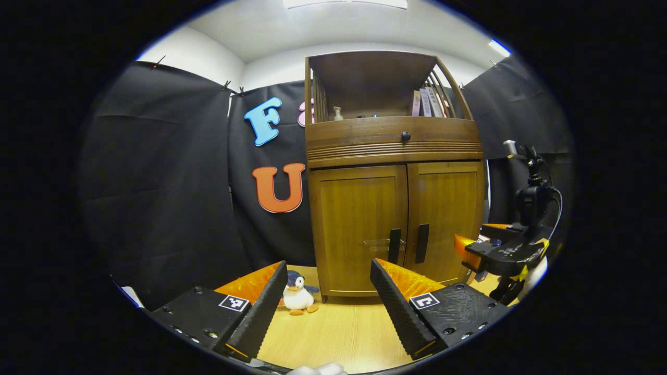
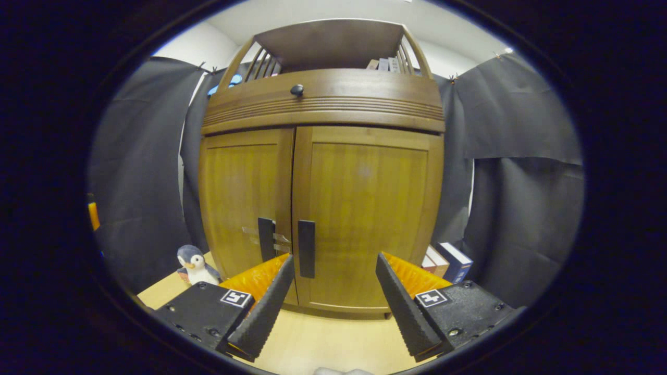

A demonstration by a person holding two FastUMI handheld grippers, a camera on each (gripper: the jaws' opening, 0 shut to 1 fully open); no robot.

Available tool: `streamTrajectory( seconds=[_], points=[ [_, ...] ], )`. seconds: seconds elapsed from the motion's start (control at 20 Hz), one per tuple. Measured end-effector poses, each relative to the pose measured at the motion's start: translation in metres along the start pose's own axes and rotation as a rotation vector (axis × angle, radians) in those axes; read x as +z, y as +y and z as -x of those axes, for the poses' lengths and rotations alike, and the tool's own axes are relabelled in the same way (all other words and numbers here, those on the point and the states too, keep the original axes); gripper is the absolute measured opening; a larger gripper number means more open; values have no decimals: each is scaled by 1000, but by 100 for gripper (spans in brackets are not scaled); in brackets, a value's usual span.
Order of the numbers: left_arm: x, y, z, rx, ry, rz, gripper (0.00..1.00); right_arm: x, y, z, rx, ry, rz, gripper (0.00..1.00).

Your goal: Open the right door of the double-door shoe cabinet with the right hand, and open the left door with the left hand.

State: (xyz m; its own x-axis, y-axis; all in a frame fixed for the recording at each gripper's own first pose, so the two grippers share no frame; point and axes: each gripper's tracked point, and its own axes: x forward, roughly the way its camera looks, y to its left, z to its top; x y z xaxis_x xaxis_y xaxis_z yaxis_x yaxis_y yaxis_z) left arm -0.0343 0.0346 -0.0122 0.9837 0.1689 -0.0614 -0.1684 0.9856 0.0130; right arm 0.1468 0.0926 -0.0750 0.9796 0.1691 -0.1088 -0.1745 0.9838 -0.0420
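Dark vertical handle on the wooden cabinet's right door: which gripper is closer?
Right. The right gripper hangs open just short of the right door's dark vertical handle; the left gripper hangs open farther back from the cabinet.

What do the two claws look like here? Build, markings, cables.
Left claw: two wedge-shaped fingers with ribbed inner faces on black blocks, each block with a square black-and-white tag and screws. Right claw: same build and tags. The left gripper view also shows the right claw from the side: a black body with a mast on top and a black cable looping down it.
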Motion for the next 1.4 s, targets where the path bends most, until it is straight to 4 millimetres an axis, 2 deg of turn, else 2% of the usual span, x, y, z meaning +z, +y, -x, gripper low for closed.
streamTrajectory(
  seconds=[0.4,0.5,0.65,0.9,0.95,1.0,1.1,1.4],
  points=[
    [6,-12,11,67,22,-7,96,-29,18,-96,45,99,-25,99],
    [3,-16,11,81,32,-6,96,-35,24,-116,53,124,-29,98],
    [-3,-22,15,99,53,-6,96,-45,32,-138,70,166,-27,90],
    [-10,-23,17,120,84,8,96,-44,38,-153,78,181,-49,65],
    [-11,-20,18,127,83,6,100,-42,39,-154,71,171,-56,63],
    [-10,-18,18,133,82,4,96,-41,43,-154,83,172,-60,54],
    [-12,-13,19,139,84,2,96,-43,42,-153,63,166,-56,38],
    [-12,-1,26,149,69,24,96,-44,42,-154,91,171,-92,30]
  ],
)
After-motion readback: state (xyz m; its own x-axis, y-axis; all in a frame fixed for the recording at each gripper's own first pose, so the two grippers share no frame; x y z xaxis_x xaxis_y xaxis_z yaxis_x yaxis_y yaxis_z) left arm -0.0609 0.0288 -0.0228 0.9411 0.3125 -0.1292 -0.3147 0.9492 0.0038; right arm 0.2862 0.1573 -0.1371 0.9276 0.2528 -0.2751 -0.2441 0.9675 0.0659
